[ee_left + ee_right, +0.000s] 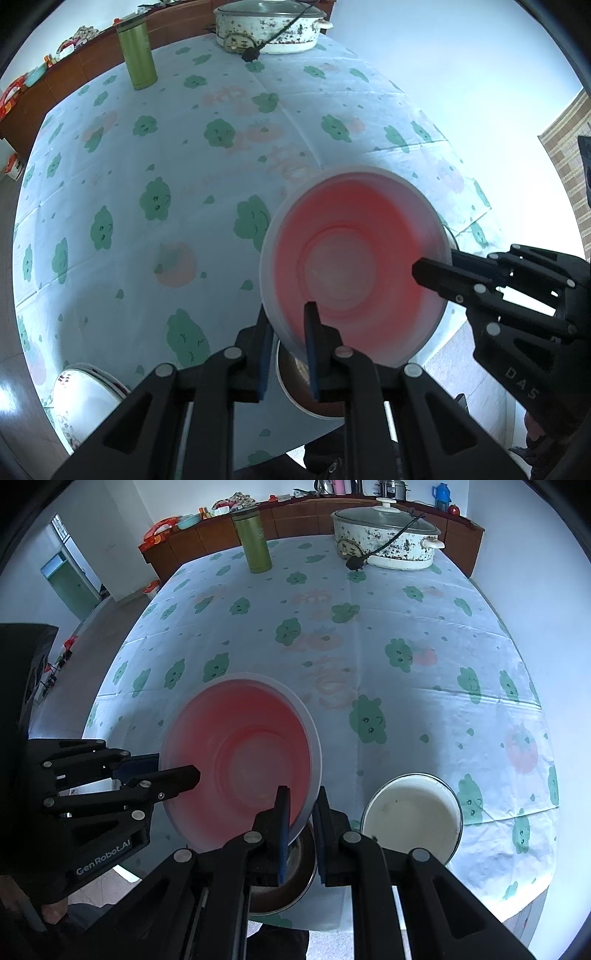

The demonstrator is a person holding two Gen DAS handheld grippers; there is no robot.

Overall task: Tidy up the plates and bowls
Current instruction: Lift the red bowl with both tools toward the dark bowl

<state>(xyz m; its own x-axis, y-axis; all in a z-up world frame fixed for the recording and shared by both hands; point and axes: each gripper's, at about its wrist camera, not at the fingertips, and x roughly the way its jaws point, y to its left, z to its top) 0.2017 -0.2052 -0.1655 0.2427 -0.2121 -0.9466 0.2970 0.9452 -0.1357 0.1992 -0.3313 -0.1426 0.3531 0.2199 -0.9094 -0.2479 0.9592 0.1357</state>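
Gripping pink plastic bowl rim at six and three o'clock with both tongs, left tongs and right tongs clamped shut: light, thin-walled, probably flexible and slippery.

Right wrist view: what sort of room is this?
Likely a home dining room or kitchen: a table under a printed cloth, an electric pot with a glass lid, and a wooden sideboard crowded with kettles and containers.

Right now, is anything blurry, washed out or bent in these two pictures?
Left wrist view: the pink bowl is smeared with motion blur, and the wall at right is washed out white. Right wrist view: the bowl's rim is soft too; the fisheye bulges the table and bends its edges.
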